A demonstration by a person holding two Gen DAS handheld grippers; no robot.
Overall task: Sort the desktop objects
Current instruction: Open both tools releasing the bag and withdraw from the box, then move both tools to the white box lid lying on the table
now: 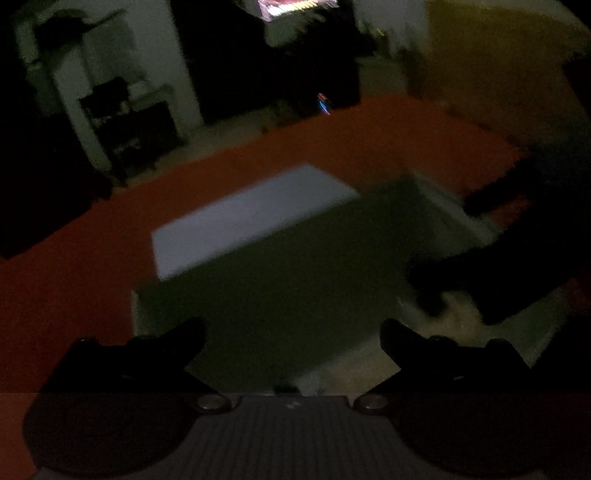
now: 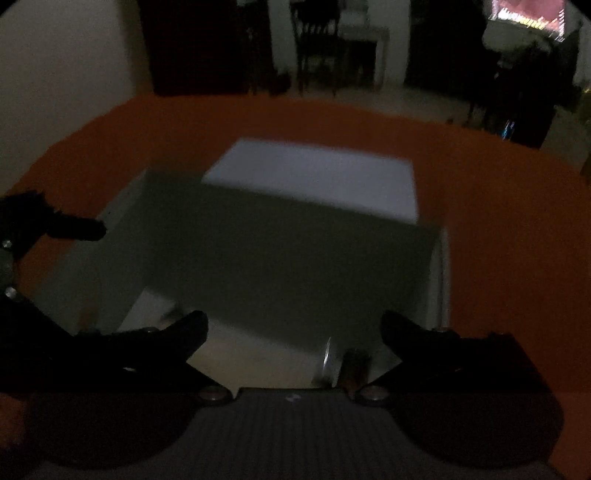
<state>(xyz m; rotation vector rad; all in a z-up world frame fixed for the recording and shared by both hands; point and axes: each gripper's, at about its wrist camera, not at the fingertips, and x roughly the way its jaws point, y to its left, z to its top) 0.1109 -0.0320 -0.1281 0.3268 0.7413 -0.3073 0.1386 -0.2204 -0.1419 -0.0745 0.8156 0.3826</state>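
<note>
The left gripper [image 1: 293,341] hangs with its two dark fingers [image 1: 177,343] spread wide and nothing between them, angled down over a dim, open-topped box [image 1: 280,295] on an orange table [image 1: 74,258]. In the left wrist view the other tool shows as a black shape at the right edge, over the box's right rim. The right gripper [image 2: 293,334] is likewise splayed to its full width and empty, poised above the near end of the same box [image 2: 288,251]; from its camera, a finger of the left tool [image 2: 74,227] pokes in from the left border, just over the box's left wall.

Inside the box, the floor lies in murky grey-green shadow, and motion blur and poor light hide most detail. In the right wrist view two small items sit on the pale near floor, just ahead of the camera body between the fingers: a thin bright sliver [image 2: 327,356] and a dark stubby object [image 2: 354,367] just beside it; what they are cannot be told. A pale grey-white rectangular panel [image 1: 240,218], seen also from the right [image 2: 325,177], lies at the box's far end, against the orange surface [image 2: 498,240].

Beyond the table, the room is dark: light walls, dark furniture [image 2: 317,44], and a glowing screen [image 1: 291,5] high in the background.
</note>
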